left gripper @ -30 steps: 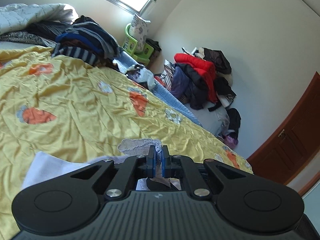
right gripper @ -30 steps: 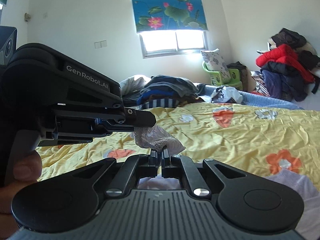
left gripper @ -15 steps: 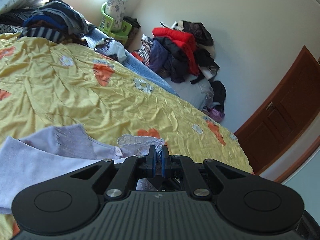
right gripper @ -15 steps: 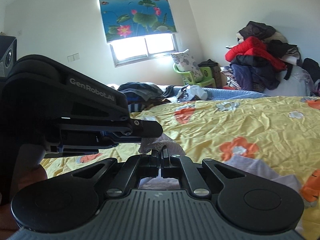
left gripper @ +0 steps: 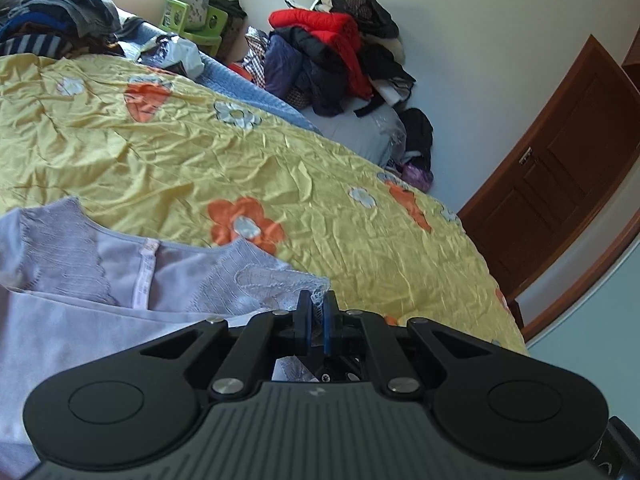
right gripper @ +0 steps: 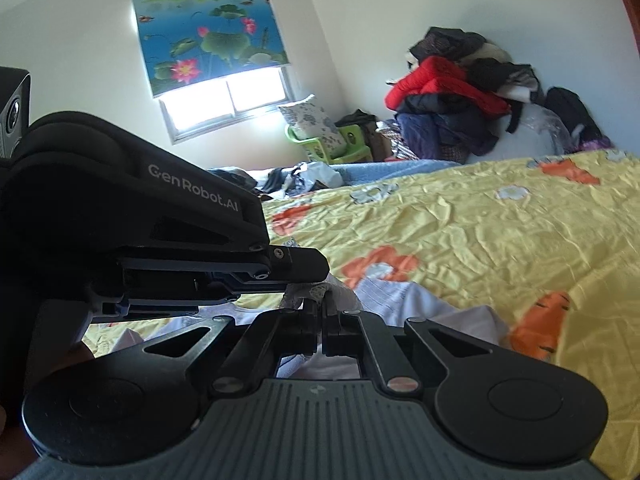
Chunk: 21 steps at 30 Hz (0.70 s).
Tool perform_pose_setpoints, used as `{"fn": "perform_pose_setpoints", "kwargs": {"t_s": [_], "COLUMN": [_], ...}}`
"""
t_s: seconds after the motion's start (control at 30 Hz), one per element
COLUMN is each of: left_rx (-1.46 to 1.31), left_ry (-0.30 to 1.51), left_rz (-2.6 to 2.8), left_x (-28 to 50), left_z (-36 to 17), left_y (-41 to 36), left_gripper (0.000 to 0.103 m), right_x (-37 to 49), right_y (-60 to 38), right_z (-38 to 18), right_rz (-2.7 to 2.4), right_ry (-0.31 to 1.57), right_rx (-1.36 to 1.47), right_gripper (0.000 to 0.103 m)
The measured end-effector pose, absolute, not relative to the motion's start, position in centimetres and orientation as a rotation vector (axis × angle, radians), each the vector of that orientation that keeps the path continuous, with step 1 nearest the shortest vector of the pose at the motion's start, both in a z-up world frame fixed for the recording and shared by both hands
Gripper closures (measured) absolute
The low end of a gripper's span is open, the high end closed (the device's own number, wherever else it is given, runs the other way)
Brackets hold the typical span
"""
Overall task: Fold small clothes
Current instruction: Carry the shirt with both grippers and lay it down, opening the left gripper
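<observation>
Jaws of the left gripper [left gripper: 316,307]: pressed nearly together, pinching the lace-edged corner of a pale lilac garment [left gripper: 120,280]; a sliver of white lace shows between the blue pads [left gripper: 305,312]. Jaws of the right gripper [right gripper: 320,307]: likewise almost closed, with a bunch of the same garment [right gripper: 420,308] gathered just ahead of the tips, apparently nipped there, though the exact contact is partly masked by the left gripper's body [right gripper: 132,216], which sits close alongside to the left. Garment: spread from the left jaws outward to the left, its ribbed panels and inner label facing up, lying on the yellow floral bedspread [left gripper: 280,152] that stretches ahead of both pairs of jaws. Reason for the hold, as judged: two neighbouring points of one edge are taken together so the cloth can be carried over as a straight fold line rather than sagging in the middle; the tight pinch suits thin, slippery lace. Background, well beyond the jaws: heap of jackets with a red one [left gripper: 320,24] on top, green chair [right gripper: 332,144], brown door [left gripper: 560,168], lotus blind [right gripper: 208,28].
</observation>
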<state>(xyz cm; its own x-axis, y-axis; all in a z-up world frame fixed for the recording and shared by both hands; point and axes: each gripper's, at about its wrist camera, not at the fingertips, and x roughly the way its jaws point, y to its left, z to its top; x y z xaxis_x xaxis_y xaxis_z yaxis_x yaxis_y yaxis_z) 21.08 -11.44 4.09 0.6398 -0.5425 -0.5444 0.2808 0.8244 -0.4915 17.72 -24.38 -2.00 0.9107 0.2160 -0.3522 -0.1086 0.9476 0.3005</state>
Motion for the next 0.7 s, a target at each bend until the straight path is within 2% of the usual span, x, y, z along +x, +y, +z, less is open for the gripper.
{"fn": "perform_pose_setpoints", "kwargs": {"t_s": [0.43, 0.7], "left_rx": [-0.309, -0.318], "left_ry": [0.799, 0.752], "left_rz": [-0.549, -0.461], "left_x": [21.1, 21.4], "left_z": [2.2, 3.4], "left_y": [-14.5, -9.9], "left_gripper": [0.098, 0.096], "right_x": [17.7, 17.4], "right_y": [-28.3, -29.8], "right_z": [-5.5, -7.0], "right_rz": [0.102, 0.074], "right_ry": [0.479, 0.5], "right_rx": [0.425, 0.488], "right_gripper": [0.096, 0.096]}}
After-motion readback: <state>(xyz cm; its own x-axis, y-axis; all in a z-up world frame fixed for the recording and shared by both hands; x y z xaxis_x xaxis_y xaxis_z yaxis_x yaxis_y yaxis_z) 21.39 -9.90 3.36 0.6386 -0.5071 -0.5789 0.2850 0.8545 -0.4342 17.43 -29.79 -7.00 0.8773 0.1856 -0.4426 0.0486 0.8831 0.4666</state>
